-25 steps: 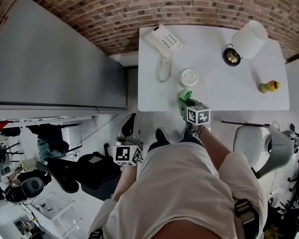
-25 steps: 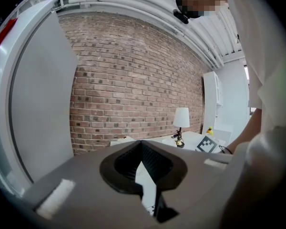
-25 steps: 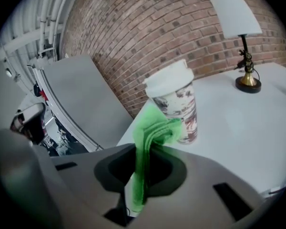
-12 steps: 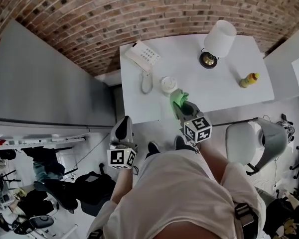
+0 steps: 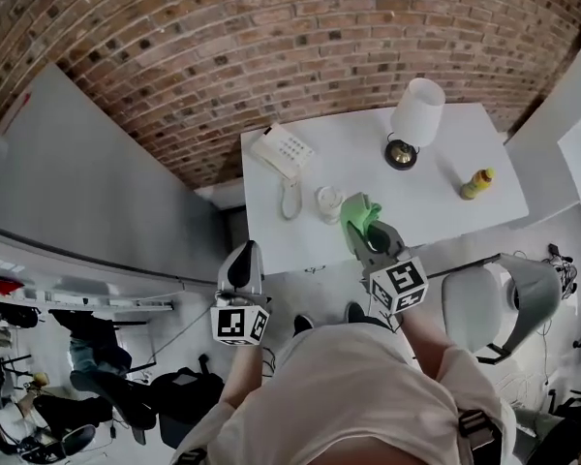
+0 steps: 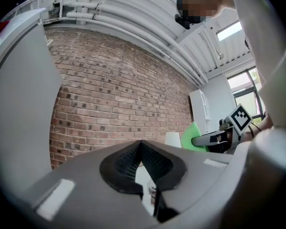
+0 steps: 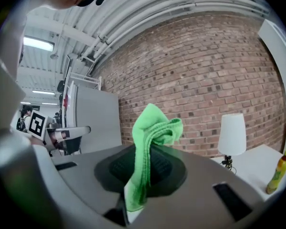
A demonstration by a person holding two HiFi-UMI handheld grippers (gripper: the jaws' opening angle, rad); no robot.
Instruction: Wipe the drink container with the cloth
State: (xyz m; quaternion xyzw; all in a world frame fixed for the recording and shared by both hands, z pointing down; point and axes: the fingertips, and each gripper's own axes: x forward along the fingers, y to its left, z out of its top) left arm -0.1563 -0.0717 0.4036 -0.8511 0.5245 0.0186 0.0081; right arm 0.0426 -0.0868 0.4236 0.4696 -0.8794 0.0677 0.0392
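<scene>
Head view first: the person in a white shirt fills the bottom of the frame, both forearms pushed forward and up-frame. The right gripper [image 5: 366, 232] reaches to the near edge of the white table [image 5: 436, 206], its marker cube low and its jaws pointing at the tabletop. A green cloth [image 5: 356, 209] bunches out of its tips. Just left of that cloth, on the table, stands the white lidded cup [image 5: 329, 202], close but not clearly touching.

The left gripper [image 5: 244, 252] sits lower and further left, off the table and over the floor, aimed up-frame near the table's front left corner.

Right gripper view now: the jaws are clamped on the cloth [image 7: 155, 125], which stands up in a folded peak above the right gripper [image 7: 150, 148] and hangs down between the pads. Left gripper view: the left gripper [image 6: 141, 144] has its jaw tips meeting, nothing caught between them, just a sliver of white table below.

Elsewhere on the table: a white telephone [image 5: 283, 151] at the left rear, a white-shaded lamp [image 5: 415, 114] towards the back, and a yellow bottle [image 5: 475, 183] well apart at the right. A brick wall [image 5: 271, 46] runs behind. A grey chair [image 5: 504, 294] stands at right.
</scene>
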